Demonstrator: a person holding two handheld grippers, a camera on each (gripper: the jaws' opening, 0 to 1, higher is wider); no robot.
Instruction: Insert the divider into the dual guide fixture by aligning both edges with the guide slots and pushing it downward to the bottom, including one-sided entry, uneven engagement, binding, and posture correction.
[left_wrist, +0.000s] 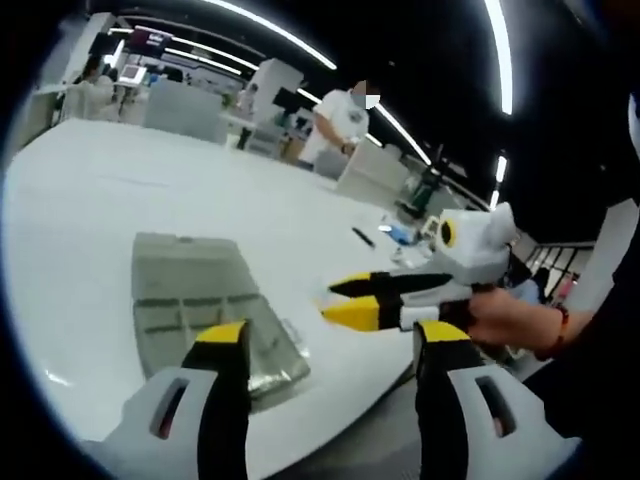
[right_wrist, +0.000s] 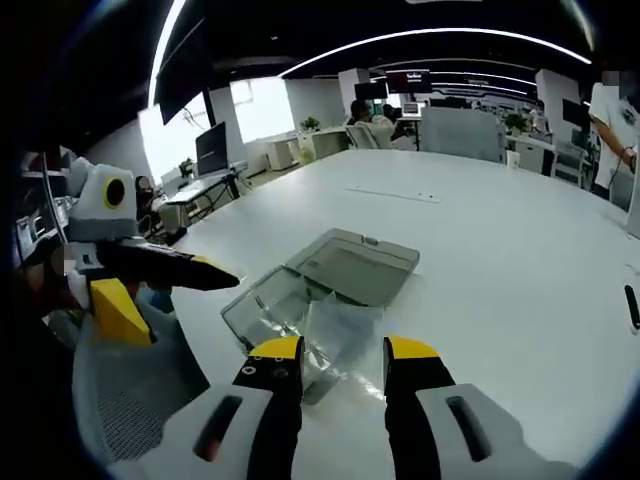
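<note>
Office lights arc over the white bench (right_wrist: 500, 250) as I hold both grippers above it. My left gripper (left_wrist: 335, 345), low in the left gripper view, stands wide open and holds nothing. My right gripper (right_wrist: 340, 350), bottom centre of the right gripper view, is parted with a clear divider (right_wrist: 340, 325) between its jaws; grip uncertain. Just beyond it lies the clear fixture (right_wrist: 330, 275).

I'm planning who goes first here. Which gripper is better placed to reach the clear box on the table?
Probably the right gripper: its open jaws point straight at the clear box, just ahead. The left gripper is open too, but the box lies off to its left.
</note>
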